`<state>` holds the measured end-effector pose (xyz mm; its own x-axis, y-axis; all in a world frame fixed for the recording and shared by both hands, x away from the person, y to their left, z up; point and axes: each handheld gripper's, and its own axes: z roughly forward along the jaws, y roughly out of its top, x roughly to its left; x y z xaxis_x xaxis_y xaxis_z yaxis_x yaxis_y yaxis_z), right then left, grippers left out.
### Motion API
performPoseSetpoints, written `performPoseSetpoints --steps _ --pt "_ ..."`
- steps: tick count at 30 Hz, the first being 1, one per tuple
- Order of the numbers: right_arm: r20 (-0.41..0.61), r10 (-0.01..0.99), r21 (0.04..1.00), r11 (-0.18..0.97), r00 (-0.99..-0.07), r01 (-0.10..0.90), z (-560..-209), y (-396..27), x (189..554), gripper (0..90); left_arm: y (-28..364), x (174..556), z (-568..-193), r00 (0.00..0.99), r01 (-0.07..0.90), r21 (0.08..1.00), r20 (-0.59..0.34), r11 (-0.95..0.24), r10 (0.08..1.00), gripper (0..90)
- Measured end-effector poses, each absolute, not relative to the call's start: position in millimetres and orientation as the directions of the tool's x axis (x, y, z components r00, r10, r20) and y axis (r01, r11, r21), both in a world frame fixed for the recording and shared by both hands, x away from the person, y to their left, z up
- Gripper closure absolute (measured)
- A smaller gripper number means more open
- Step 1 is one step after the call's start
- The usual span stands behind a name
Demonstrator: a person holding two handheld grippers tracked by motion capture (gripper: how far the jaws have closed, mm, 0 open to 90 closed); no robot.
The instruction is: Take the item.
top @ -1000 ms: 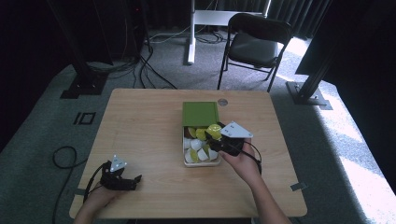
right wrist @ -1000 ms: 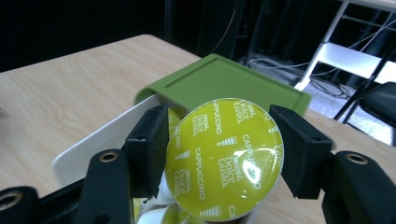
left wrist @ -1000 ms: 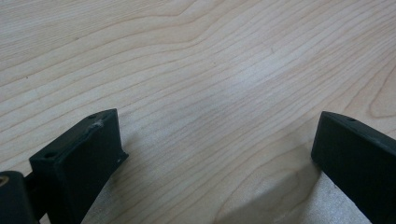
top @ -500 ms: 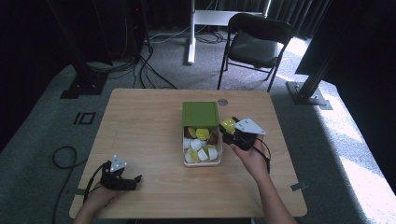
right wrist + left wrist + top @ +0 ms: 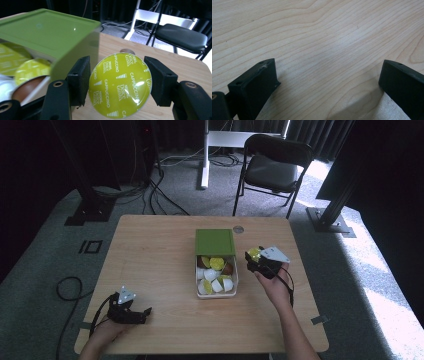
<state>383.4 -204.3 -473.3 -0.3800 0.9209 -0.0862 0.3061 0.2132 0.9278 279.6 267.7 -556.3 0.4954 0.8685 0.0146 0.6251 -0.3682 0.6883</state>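
The right gripper [image 5: 117, 82] is pinching a round coffee pod [image 5: 120, 86] with a shiny yellow-green top. The two black jaws press on its sides, one on each side. The word "cappuccino" is printed on the top.

A second ago this gripper was over the box [image 5: 216, 266], right above the other pods [image 5: 214, 280]. Now it has moved out to the right side of the box and a little lower, and the pod has come with it. From above, the pod [image 5: 254, 253] sits just past the box's right wall, over the bare table [image 5: 160, 265]. So one pod is out of the box now. It looks like the job is to take pods out of the box, and the next thing is probably to put this one down on the wood beside the box.

The box has a green lid [image 5: 215, 242] tipped up at its far end. Yellow, white and brown pods fill the white part below it.

The left gripper [image 5: 131, 312] is far from the box, near the front left corner of the table. Its jaws are spread wide with nothing between them, just wood [image 5: 324, 45] underneath. It has not moved.

A black chair [image 5: 272, 167] stands on the floor past the far side of the box.
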Motion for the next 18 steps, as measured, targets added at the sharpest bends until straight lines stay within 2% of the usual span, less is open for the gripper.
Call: performPoseSetpoints --steps 18 --pt "-0.037 0.957 0.906 0.154 -0.289 0.395 -518.0 -222.4 412.2 40.2 267.7 279.6 -556.3 0.496 0.625 0.688 0.015 -0.368 0.868 2.8"
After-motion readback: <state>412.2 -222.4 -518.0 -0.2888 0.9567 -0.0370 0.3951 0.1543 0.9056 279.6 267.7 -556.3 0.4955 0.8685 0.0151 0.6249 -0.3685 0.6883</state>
